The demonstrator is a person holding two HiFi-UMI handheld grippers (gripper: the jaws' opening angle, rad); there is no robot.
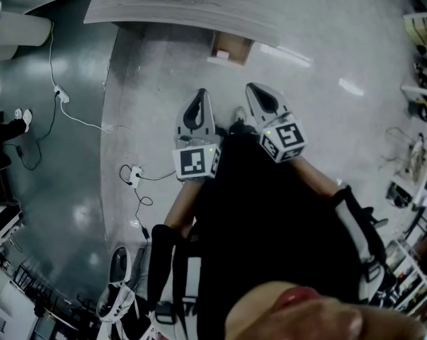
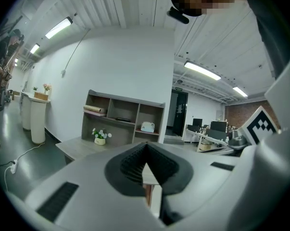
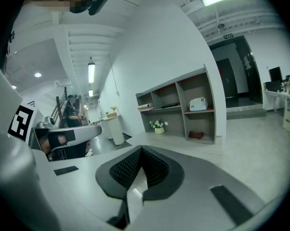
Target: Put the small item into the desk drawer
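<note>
In the head view both grippers are held out in front of a person's dark-clothed body, above the floor and short of the grey desk. My left gripper and my right gripper point toward the desk, side by side. A brown open box-like part shows under the desk's edge; whether it is the drawer I cannot tell. The left gripper has its jaws together with nothing in them. The right gripper is shut and empty too. No small item shows near either gripper. The desk carries a shelf unit.
White cables and a power strip lie on the floor at the left. A small flower pot stands on the desk and a white appliance sits in the shelf. A white pedestal stands far left; cluttered racks line the right.
</note>
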